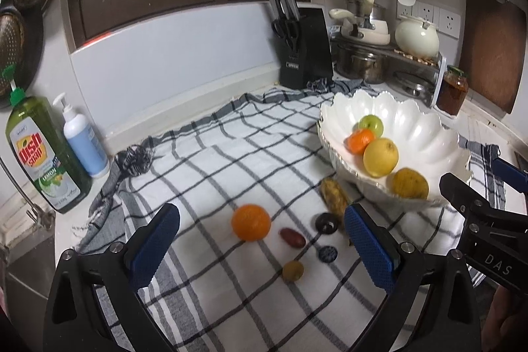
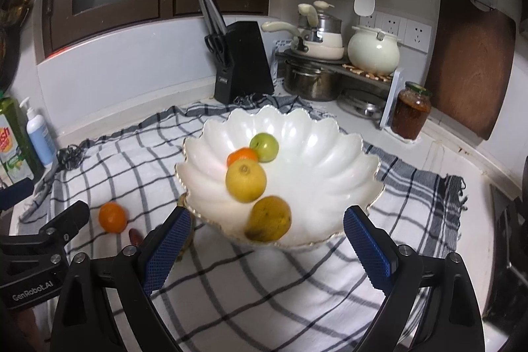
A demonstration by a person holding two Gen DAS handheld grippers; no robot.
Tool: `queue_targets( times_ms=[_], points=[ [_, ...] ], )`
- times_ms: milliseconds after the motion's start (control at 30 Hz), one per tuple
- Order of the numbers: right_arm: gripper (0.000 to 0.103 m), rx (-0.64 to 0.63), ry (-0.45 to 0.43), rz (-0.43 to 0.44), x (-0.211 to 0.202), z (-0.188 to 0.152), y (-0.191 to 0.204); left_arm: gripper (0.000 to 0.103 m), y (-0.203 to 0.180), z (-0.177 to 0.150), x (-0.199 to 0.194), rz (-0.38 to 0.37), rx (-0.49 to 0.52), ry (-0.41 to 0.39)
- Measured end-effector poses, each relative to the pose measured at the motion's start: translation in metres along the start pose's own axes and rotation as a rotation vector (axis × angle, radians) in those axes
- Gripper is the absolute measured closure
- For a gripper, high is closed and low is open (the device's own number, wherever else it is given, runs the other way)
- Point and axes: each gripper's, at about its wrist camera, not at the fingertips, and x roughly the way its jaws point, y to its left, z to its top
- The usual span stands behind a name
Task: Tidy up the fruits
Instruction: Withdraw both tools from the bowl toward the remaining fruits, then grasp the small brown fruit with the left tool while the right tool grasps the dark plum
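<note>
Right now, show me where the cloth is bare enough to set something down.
Bare checked cloth lies between the soap bottles and the white bowl, behind the orange. More lies near the right gripper. Crowded: beside the orange, small fruits cluster before the left gripper.

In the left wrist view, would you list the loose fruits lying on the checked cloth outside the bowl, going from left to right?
Orange → dark red oval fruit → small dark round fruit. The small brownish-yellow fruit, the bluish one and the elongated brown fruit overlap these in left-right position, so I leave them out.
</note>
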Motion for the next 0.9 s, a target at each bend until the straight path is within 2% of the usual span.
queue_targets(
  times_ms=[167, 600, 800, 900],
  points=[
    [0.009, 0.005, 0.014, 0.0, 0.003, -0.013, 0.001, 0.01, -0.003, -0.015, 0.007, -0.001, 0.015, 0.017],
    [0.009, 0.03, 0.087, 0.023, 0.026, -0.05, 0.001, 0.043, -0.016, -0.049, 0.047, -0.051, 0.054, 0.125],
    [0.009, 0.041, 0.119, 0.034, 0.039, -0.058, 0.0, 0.052, -0.022, -0.059, 0.064, -0.067, 0.064, 0.17],
    [0.009, 0.042, 0.128, 0.036, 0.043, -0.06, -0.001, 0.062, -0.024, -0.061, 0.069, -0.07, 0.073, 0.181]
  ],
)
